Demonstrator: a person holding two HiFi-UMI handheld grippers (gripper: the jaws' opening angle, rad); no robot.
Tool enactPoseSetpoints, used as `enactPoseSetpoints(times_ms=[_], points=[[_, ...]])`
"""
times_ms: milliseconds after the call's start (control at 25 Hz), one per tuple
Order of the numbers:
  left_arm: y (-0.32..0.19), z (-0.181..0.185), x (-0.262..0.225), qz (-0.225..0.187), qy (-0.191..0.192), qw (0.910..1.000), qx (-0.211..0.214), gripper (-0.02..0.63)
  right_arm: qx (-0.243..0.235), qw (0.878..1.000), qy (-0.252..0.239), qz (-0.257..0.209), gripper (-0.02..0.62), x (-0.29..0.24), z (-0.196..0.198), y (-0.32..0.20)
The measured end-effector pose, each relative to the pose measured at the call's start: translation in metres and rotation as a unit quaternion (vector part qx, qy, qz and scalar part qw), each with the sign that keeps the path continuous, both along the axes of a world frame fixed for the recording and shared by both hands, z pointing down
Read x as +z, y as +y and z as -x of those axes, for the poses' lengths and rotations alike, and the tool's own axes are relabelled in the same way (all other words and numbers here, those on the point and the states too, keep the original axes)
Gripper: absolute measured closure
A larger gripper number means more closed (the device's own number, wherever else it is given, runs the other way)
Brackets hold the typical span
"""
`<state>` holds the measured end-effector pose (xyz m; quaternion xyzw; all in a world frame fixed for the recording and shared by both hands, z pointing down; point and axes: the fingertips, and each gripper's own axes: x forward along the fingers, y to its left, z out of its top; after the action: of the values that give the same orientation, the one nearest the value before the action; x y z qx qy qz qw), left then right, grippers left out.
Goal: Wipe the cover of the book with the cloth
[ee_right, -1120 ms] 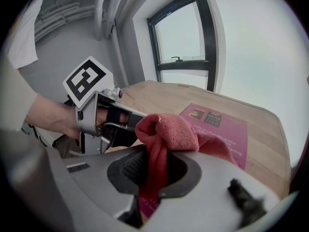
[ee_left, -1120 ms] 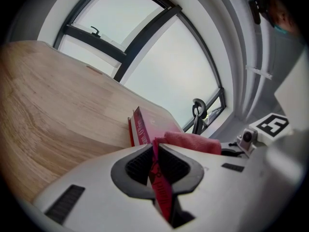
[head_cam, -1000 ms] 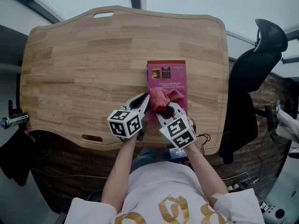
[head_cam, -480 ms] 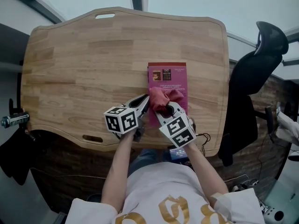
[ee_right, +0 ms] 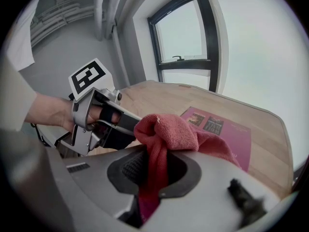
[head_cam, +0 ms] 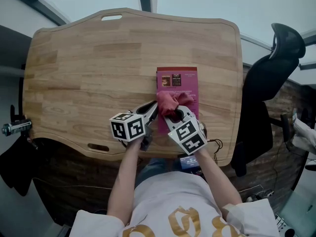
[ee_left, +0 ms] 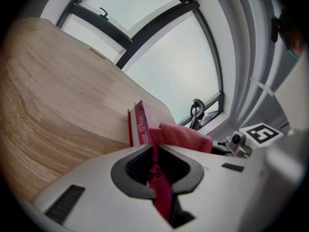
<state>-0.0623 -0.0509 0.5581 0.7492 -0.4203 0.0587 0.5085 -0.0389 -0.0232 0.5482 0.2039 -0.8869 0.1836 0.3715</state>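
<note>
L gripper view shows what the head view can't: the left gripper (ee_left: 155,167) has its jaws closed on a thin magenta edge, prob. the cover of the book (ee_left: 139,127), near its corner. R gripper view: the right gripper (ee_right: 153,174) is clamped on the bunched red cloth (ee_right: 166,132), which sits on the cover just ahead of the jaws. Head view puts the book at the right-front of the wooden table (head_cam: 89,58), w/ the cloth on its near half and both grippers side by side at its near edge.
</note>
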Motion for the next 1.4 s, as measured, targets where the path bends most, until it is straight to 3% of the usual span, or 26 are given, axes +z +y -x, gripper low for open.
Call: enactPoseSetpoints(times_ms=[600,1400], points=[[0.0,0.0,0.0,0.006,0.004,0.9999,0.01,0.561,0.0,1.0,-0.003,0.014,0.537,0.001,0.001,-0.016],[0.0,-0.001,0.0,0.004,0.0,0.9999,0.011,0.561,0.012,1.0,-0.001,-0.007,0.537,0.001,0.005,-0.052]])
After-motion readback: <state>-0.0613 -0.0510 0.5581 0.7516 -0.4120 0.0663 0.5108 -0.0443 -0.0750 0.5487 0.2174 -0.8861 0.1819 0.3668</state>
